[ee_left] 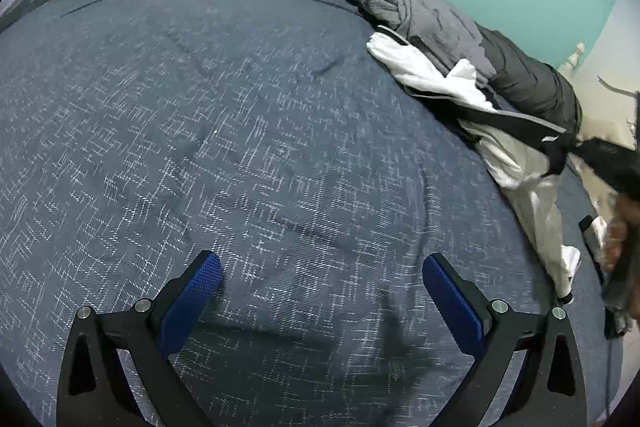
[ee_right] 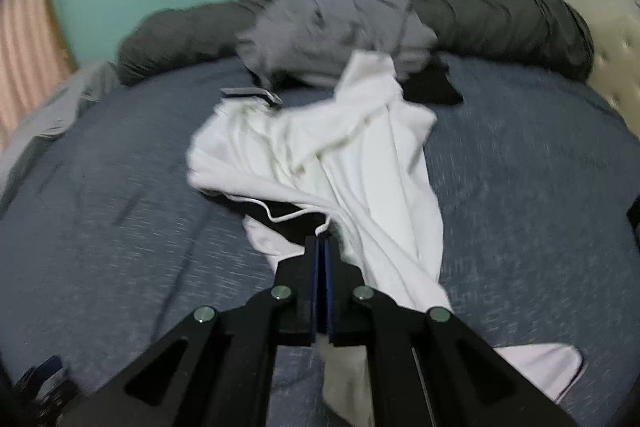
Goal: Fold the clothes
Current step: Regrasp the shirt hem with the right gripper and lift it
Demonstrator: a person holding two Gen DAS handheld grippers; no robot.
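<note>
Our left gripper (ee_left: 322,281) hangs wide open over bare blue bedspread (ee_left: 240,131). Over right, our right gripper (ee_right: 322,241) is pinched shut on the white garment (ee_right: 360,163), so we're mid-pickup; next probably needs spreading it flat. Motion blur hides which edge we've got.

A crumpled white cotton garment (ee_right: 360,155) lies mid-bed on the blue patterned bedspread (ee_right: 120,187); a grey fabric heap (ee_right: 320,27) sits behind it, against the long dark-grey bolster (ee_right: 500,23) along the bed's far edge.

No readable text, label, brand, number or sign in either view.
</note>
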